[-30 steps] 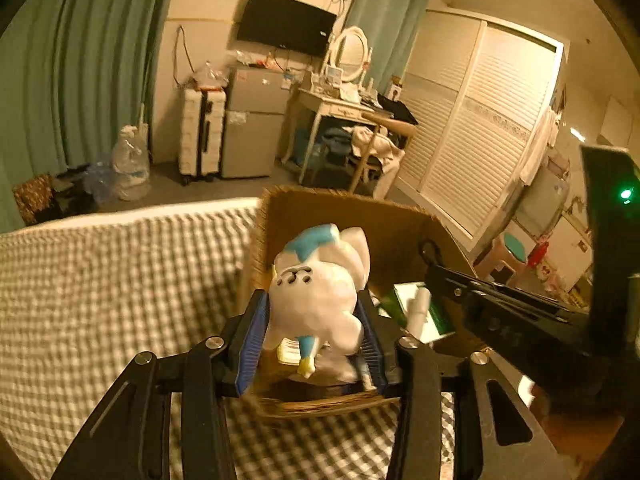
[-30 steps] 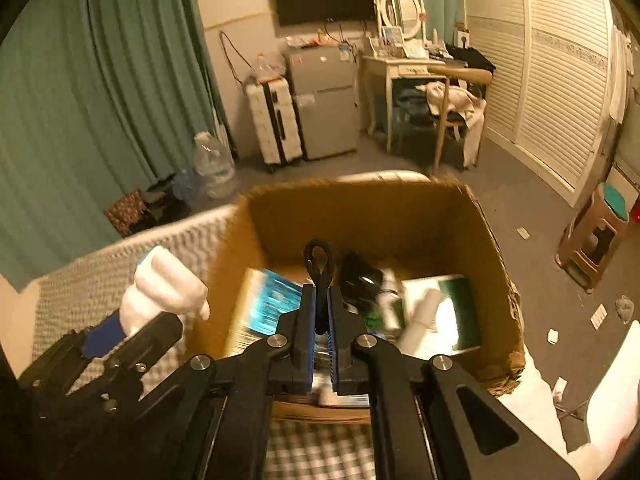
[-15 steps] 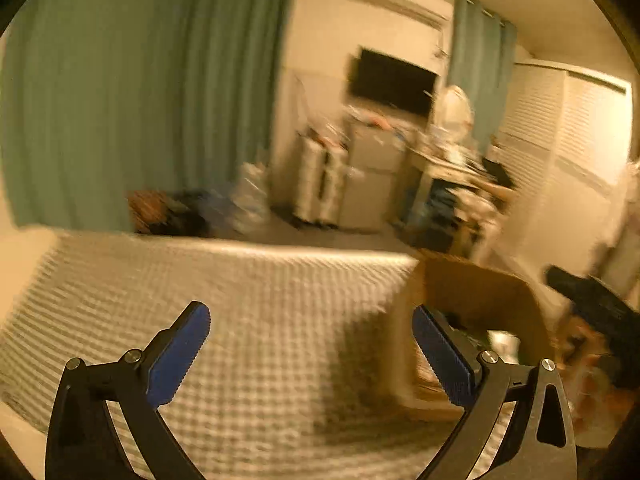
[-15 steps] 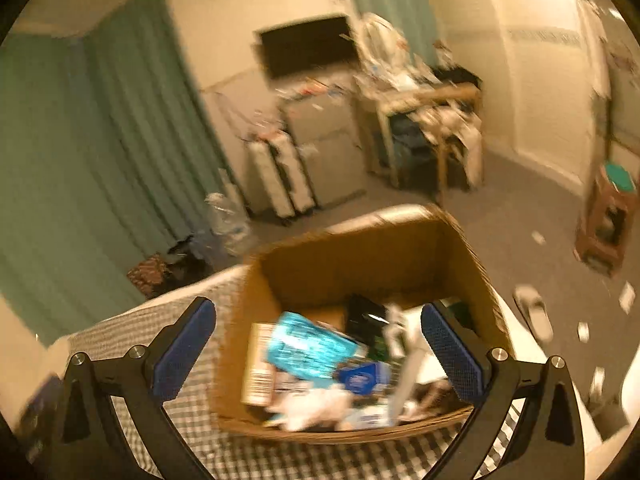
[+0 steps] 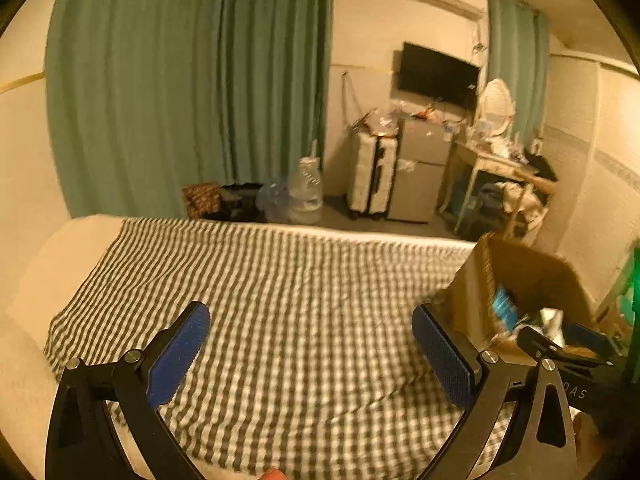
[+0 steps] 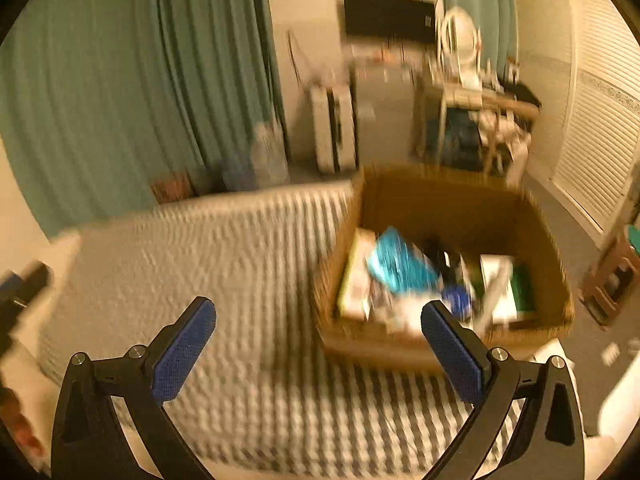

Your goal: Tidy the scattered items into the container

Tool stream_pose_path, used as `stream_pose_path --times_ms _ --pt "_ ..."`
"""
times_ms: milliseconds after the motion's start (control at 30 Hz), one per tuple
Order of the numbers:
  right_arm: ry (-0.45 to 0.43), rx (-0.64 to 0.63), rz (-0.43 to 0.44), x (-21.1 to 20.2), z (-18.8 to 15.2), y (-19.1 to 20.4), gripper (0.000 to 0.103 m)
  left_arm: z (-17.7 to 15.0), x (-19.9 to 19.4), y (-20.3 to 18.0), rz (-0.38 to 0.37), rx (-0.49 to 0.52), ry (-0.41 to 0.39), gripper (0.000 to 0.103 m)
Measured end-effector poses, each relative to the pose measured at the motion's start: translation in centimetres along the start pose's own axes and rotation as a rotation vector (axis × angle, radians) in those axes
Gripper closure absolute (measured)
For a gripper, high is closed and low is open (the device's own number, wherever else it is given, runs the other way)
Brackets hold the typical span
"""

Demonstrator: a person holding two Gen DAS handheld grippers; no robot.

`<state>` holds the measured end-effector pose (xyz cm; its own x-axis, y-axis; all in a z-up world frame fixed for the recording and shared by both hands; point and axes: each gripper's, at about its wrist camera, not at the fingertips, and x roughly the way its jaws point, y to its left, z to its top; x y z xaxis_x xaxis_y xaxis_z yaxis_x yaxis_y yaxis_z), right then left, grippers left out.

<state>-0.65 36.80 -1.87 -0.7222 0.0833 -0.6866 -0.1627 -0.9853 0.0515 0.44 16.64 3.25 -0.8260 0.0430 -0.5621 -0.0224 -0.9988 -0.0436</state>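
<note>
Left hand-held gripper (image 5: 310, 344) spread wide, nothing btwn pads, over checked bed cover (image 5: 280, 280). Right hand-held gripper (image 6: 318, 346) likewise wide, empty. Cardboard box (image 6: 460, 200) on bed at right, w/ blue packet (image 6: 400, 264) & jumbled items inside; view blurred.

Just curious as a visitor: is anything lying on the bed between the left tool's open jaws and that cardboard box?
Only checked bedcover shows between the left gripper and the cardboard box in the left wrist view.
</note>
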Motion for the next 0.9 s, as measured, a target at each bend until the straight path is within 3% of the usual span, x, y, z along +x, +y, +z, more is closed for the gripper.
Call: stream_pose_path --times_ms 67,233,333,467,633,900 --pt "-0.005 -0.010 -0.029 0.2 -0.5 -0.1 0.000 -0.3 0.8 0.0 -0.014 -0.012 0.016 0.000" --pt "-0.071 0.116 -0.004 -1.0 0.8 -1.8 0.000 0.0 2.3 -0.2 -0.005 -0.027 0.044 0.000" --pt "-0.092 0.071 -0.014 -1.3 0.9 -1.4 0.000 -0.4 1.9 0.4 0.013 -0.014 0.022 0.000" --pt "-0.045 0.032 -0.018 0.1 0.5 -1.0 0.000 -0.5 2.8 0.5 0.015 -0.006 0.044 0.000" --pt "-0.074 0.036 -0.007 -0.2 0.8 -1.3 0.000 -0.8 3.7 0.7 0.042 -0.005 0.066 0.000" --pt "-0.089 0.007 -0.008 -0.2 0.9 -0.6 0.000 -1.5 3.2 1.0 -0.016 -0.025 0.048 0.000"
